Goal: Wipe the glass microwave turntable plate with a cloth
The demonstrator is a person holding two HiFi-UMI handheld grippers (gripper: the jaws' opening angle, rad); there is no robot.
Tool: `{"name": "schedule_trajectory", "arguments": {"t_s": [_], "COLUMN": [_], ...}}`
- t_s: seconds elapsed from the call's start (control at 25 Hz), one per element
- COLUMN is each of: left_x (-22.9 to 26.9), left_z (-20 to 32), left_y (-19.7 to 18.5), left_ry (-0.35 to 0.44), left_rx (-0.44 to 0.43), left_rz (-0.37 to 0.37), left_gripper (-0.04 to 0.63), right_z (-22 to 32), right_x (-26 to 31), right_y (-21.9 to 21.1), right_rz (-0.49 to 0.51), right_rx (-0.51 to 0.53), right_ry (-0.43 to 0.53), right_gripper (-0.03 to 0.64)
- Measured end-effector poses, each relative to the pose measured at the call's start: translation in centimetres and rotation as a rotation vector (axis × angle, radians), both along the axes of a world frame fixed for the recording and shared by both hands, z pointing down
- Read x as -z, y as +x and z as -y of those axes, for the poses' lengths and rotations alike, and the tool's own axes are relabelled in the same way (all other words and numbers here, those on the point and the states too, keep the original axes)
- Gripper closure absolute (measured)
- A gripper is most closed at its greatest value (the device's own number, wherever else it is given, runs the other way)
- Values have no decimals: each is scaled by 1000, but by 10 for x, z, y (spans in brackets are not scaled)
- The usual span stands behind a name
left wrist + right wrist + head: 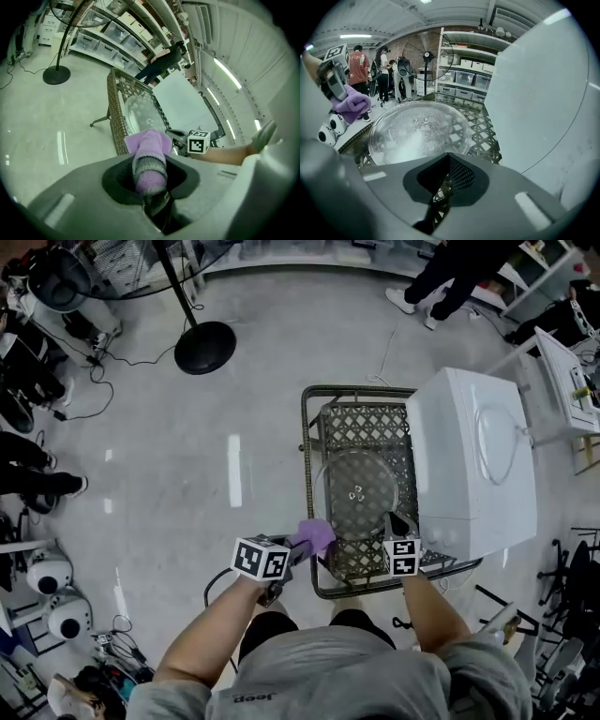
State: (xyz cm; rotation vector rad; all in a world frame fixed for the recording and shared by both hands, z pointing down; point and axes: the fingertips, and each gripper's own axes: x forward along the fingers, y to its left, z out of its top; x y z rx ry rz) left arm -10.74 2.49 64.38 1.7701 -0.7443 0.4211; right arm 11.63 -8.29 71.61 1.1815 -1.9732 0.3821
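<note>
Lying flat on the wicker table point(308, 465) is the glass turntable plate point(359, 493). The left gripper point(300, 550) clamps a purple cloth point(316, 535) (just beside the plate); the right gripper point(395, 521) has its jaws together, empty.

We see the table point(367, 426) as an open lattice of woven wicker, rough and matt, set in a thin dark frame that looks like metal. On the table, the turntable plate point(419, 131) is clear glass, finely pebbled and shiny across its face. At the table's near edge, the cloth point(149, 159) is soft, fuzzy purple knit with a grey band. Beside the table, the white appliance point(473, 460) looks smooth. The floor point(187, 474) around the table is polished and glossy.
</note>
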Motion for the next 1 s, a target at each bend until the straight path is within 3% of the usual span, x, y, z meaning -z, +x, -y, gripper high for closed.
{"name": "schedule_trajectory", "arguments": {"t_s": [0.52,0.72,1.0], "left_x": [87,121,176], "left_z": [36,46,62], "left_y": [-20,-33,-58], "left_ry": [191,284,492], "left_rx": [99,138,213], "left_rz": [6,27,86], "left_gripper": [502,502,502], "right_z": [11,10,16], "right_x": [20,73,186], "right_y": [-6,-27,-74], "right_rz": [-74,44,267], "right_rx": [70,85,190], "right_ry": [-71,-46,55], "right_gripper": [609,609,609]}}
